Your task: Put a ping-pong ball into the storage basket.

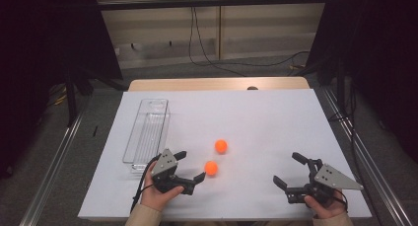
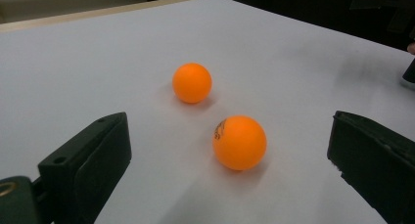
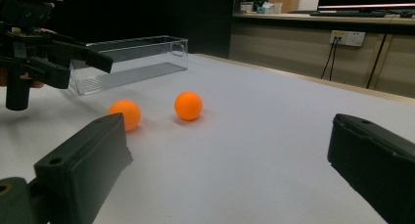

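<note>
Two orange balls lie on the white sheet. The nearer ball sits just ahead of my left gripper, in line with the gap between its open jaws and untouched. The farther ball rests a little beyond it. My right gripper stands open at the front right, holding nothing and well apart from the balls. In the right gripper view both balls lie ahead on the left, beside the left gripper.
A long clear plastic tray lies lengthwise at the left of the white sheet, just behind the left gripper. Bare sheet stretches across the middle and right. The table's wooden far edge shows beyond it.
</note>
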The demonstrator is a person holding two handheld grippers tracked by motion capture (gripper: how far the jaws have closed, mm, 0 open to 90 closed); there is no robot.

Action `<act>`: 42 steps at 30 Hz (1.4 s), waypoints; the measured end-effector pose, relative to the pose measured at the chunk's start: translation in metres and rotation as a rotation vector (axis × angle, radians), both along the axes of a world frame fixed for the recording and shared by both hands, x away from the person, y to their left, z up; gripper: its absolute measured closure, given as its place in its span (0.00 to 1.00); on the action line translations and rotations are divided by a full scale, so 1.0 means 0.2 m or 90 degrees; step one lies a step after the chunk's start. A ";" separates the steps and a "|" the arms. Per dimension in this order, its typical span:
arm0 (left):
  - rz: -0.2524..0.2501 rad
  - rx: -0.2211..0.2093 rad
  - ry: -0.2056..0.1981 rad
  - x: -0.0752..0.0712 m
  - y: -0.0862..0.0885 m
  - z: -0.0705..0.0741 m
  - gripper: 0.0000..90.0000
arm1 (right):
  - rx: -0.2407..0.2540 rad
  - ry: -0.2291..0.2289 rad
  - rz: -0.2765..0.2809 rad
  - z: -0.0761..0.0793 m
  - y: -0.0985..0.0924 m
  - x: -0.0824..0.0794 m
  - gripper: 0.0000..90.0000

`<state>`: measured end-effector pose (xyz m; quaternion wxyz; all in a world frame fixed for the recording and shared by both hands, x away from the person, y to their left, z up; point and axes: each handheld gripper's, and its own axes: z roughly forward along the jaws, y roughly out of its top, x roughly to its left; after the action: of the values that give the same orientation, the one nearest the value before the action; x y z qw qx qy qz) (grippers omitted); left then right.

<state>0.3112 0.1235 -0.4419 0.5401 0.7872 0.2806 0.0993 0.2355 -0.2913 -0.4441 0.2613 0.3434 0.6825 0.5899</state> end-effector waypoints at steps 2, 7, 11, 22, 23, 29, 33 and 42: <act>0.000 0.001 0.003 0.00 -0.01 0.00 0.03 | 0.001 0.001 0.001 0.00 0.00 0.00 0.01; -0.003 0.009 0.005 0.01 -0.03 -0.01 0.03 | 0.001 0.000 0.001 0.00 0.00 0.00 0.01; -0.009 0.014 0.008 0.01 -0.04 -0.01 0.03 | 0.001 0.000 0.002 0.00 0.00 0.00 0.01; -0.020 0.028 0.015 0.02 -0.08 -0.02 0.03 | 0.002 0.001 0.005 0.00 0.00 0.00 0.01; -0.020 0.029 0.017 0.02 -0.08 -0.02 0.03 | 0.002 0.000 0.004 0.00 0.00 0.00 0.01; -0.018 0.037 0.022 0.02 -0.10 -0.02 0.03 | 0.002 0.000 0.003 0.00 0.00 0.00 0.01; -0.019 0.042 0.025 0.02 -0.12 -0.02 0.04 | 0.003 -0.001 0.003 0.00 0.00 0.00 0.01; -0.015 0.051 0.037 0.04 -0.13 -0.02 0.05 | 0.002 -0.002 0.004 0.00 0.00 0.00 0.01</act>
<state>0.3184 0.0971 -0.4464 0.5007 0.8141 0.2827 0.0816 0.2363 -0.2905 -0.4436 0.2599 0.3412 0.6820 0.5924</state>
